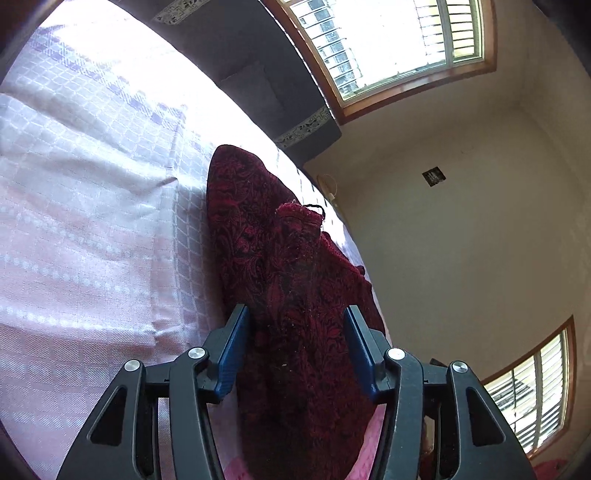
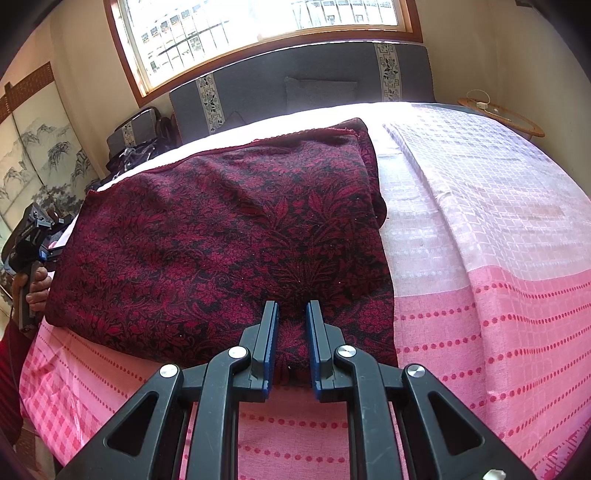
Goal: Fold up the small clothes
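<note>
A dark red garment with a black leaf pattern [image 2: 229, 236] lies folded on the bed. My right gripper [image 2: 292, 314] has its jaws narrowed on a raised pinch of the garment's near edge. In the left wrist view the same garment [image 1: 295, 266] runs between the wide-apart fingers of my left gripper [image 1: 295, 321], which is open over its edge. The left gripper also shows in the right wrist view [image 2: 40, 229], at the garment's left edge, held by a hand.
The bed has a pink and white checked cover [image 2: 480, 229] with a dotted pink band [image 2: 498, 332] near the front. A grey headboard [image 2: 295, 74] and window [image 2: 258, 22] stand behind. A round side table [image 2: 506, 114] is far right; a painted screen [image 2: 33, 155] stands left.
</note>
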Action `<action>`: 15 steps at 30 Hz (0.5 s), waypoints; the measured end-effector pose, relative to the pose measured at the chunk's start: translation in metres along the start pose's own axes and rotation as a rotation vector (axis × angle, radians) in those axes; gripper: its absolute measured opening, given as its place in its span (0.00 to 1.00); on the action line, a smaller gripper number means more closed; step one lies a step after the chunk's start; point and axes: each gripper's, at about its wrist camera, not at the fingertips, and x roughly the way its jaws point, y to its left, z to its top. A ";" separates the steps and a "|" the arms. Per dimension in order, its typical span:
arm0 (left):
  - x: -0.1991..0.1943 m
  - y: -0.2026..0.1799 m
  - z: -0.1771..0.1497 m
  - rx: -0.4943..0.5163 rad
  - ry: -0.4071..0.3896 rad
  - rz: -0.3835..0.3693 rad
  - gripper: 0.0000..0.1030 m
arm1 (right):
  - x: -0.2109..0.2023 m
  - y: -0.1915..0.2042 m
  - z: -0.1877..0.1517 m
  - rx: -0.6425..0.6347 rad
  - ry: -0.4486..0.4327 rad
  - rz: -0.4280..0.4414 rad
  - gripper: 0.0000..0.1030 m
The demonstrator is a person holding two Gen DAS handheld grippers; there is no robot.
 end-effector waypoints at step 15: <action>0.015 0.010 0.030 0.006 0.044 0.097 0.55 | -0.001 0.000 -0.001 0.019 -0.003 -0.006 0.12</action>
